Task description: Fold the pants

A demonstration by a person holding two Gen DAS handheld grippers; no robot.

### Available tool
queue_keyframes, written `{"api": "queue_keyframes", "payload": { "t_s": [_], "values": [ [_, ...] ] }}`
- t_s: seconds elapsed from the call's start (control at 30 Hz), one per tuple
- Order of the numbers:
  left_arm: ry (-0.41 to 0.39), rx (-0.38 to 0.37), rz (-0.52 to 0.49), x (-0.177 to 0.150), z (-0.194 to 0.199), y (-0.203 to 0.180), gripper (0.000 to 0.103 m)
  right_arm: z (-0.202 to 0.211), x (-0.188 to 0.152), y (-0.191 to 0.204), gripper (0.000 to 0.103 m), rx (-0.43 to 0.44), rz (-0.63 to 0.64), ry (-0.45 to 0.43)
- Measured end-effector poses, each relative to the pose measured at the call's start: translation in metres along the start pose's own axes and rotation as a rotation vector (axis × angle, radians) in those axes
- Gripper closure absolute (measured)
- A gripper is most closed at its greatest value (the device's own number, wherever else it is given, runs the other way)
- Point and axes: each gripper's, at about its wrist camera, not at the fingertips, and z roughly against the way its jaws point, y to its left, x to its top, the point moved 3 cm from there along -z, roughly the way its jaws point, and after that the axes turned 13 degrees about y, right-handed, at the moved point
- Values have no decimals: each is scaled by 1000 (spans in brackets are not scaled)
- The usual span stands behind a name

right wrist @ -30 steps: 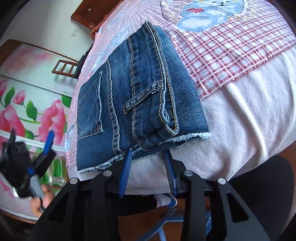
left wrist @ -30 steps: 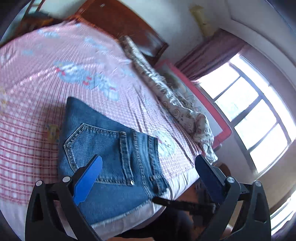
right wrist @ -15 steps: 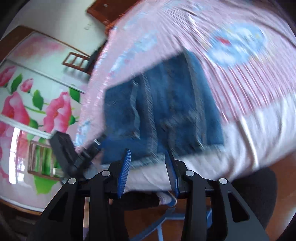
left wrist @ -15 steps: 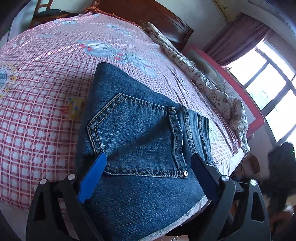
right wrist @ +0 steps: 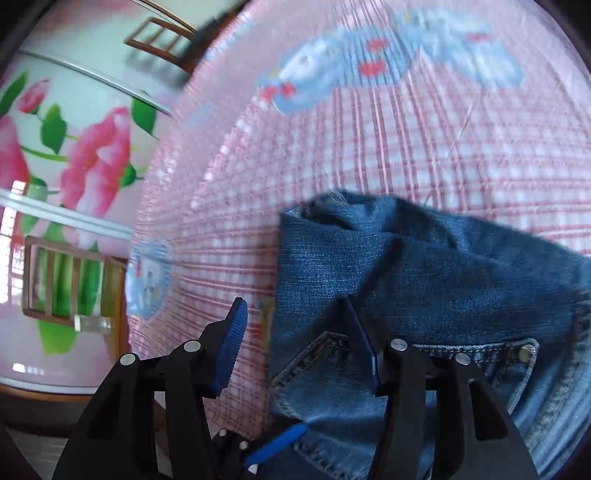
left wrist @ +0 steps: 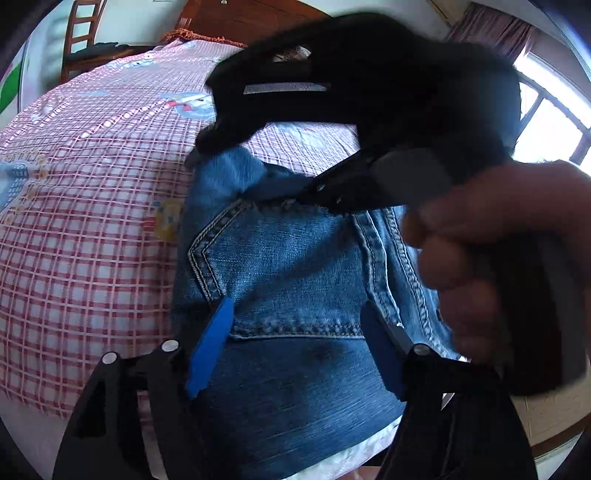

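Note:
Folded blue denim pants (left wrist: 288, 266) lie on the pink checked bedsheet (left wrist: 85, 206), back pocket up. My left gripper (left wrist: 295, 343) is open, its blue fingers straddling the pocket's lower seam just above the cloth. The right gripper's black body (left wrist: 369, 92) and the hand holding it cross the left wrist view, reaching over the pants' far edge. In the right wrist view the right gripper (right wrist: 295, 347) is open over the far left corner of the pants (right wrist: 424, 266), one finger over the sheet (right wrist: 332, 147), the other over denim. A left fingertip (right wrist: 277, 445) shows below.
The wooden headboard (left wrist: 258, 18) and a chair (left wrist: 85, 33) stand beyond the bed. A window (left wrist: 546, 122) is at the right. A flowered wardrobe door (right wrist: 74, 155) stands left of the bed. The bed's near edge (left wrist: 332, 461) is under the pants' hem.
The right gripper swung from the bed's near edge over the pants to their far left corner and opened wider. The left gripper lowered closer to the pocket.

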Motion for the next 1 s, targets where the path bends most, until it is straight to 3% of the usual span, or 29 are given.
{"api": "queue_keyframes", "payload": {
  "t_s": [0.1, 0.17, 0.23, 0.43, 0.6, 0.67, 0.7, 0.73, 0.8, 0.9, 0.97, 1.0],
  "values": [
    [-6, -100, 59, 1, 4, 12, 31, 6, 5, -2, 51, 18, 14, 45],
    [-4, -110, 68, 0, 4, 14, 31, 18, 5, 1, 50, 9, 42, 26],
    [-9, -93, 56, -3, 3, 12, 31, 41, -7, -3, 42, 15, 57, -30],
    [-11, -99, 56, -4, 1, -3, 18, 87, -84, -50, 41, 128, 14, -110],
    [-7, -79, 41, -4, -3, -15, 13, 93, -150, -89, 41, 193, -67, -148],
    [-5, -72, 35, -3, -4, -20, 12, 83, -168, -109, 36, 222, -112, -146],
    [-4, -69, 30, -3, -4, -21, 12, 79, -178, -122, 38, 244, -131, -154],
    [-2, -65, 26, -4, -5, -23, 11, 79, -184, -130, 51, 289, -124, -184],
    [3, -54, 17, 2, -6, -27, 11, 79, -191, -139, 63, 281, -157, -207],
    [6, -43, 9, 7, -8, -28, 10, 85, -194, -133, 63, 239, -152, -203],
    [8, -33, 1, 9, -9, -29, 10, 89, -193, -122, 55, 213, -154, -206],
    [9, -32, 1, 14, -13, -25, 10, 94, -194, -115, 45, 216, -144, -225]
  ]
}}
